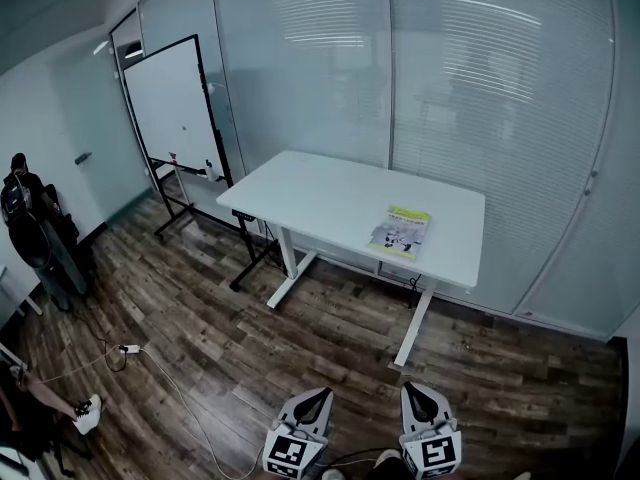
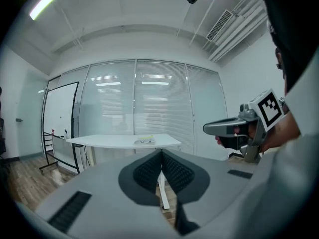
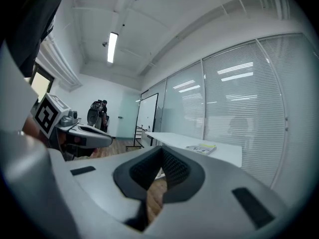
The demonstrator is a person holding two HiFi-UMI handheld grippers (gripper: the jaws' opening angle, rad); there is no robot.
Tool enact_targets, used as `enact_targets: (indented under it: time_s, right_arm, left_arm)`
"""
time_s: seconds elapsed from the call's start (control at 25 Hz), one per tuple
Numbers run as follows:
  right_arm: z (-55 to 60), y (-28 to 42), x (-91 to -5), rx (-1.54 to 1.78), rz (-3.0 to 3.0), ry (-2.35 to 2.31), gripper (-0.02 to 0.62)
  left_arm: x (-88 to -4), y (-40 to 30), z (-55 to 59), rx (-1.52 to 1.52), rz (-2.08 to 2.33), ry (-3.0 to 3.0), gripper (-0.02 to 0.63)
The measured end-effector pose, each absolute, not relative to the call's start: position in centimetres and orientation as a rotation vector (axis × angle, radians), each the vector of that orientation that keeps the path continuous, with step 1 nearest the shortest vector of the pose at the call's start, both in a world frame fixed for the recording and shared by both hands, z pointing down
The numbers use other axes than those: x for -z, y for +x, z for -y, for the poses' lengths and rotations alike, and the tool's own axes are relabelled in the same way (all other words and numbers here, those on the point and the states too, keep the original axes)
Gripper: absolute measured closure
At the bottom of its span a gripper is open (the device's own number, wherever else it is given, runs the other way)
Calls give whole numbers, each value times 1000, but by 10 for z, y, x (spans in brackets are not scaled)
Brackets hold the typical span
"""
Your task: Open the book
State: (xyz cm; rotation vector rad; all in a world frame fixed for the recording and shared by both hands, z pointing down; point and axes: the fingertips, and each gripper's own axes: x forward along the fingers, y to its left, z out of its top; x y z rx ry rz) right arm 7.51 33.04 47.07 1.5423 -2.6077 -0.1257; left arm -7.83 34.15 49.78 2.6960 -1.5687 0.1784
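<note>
My left gripper [image 2: 162, 152] is clenched: its two ribbed pads meet at the tips, with nothing between them, and it touches nothing. My right gripper [image 3: 162, 149] is clenched the same way and is just as empty. I hold the two side by side, low over the wooden floor [image 1: 300, 338], the right one just beside the left, both pointing roughly level toward the far end of the room.

The book [image 1: 401, 232] lies flat and closed on the white worktop [image 1: 320, 193], well ahead of both grippers and apart from them. It sits more in line with my right gripper than my left, near the worktop's closer edge and toward its right end. Its cover is pale, with a yellow-green band along the far side.

Behind the worktop, past both grippers, stands a glass wall [image 1: 450, 88] with blinds. Far off to the left of my left gripper is a whiteboard [image 1: 172, 103] on a stand.
</note>
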Motion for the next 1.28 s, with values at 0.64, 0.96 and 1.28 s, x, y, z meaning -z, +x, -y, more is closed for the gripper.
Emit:
enact_targets:
  time_s: [0.64,0.96,1.28]
  right_arm:
    - [-237,84,-484,95,2590,1515,589]
    - [-153,122,-477,145,2576,1590,589]
    - [-90,157,-492,86,2560,1581,589]
  left_arm:
    - [-504,-40,-245,-222,1435,2801,594]
    - [-505,-3,-168,-236,1380,2819,594]
    - [-510,25,-99,-278,1380,2795,594]
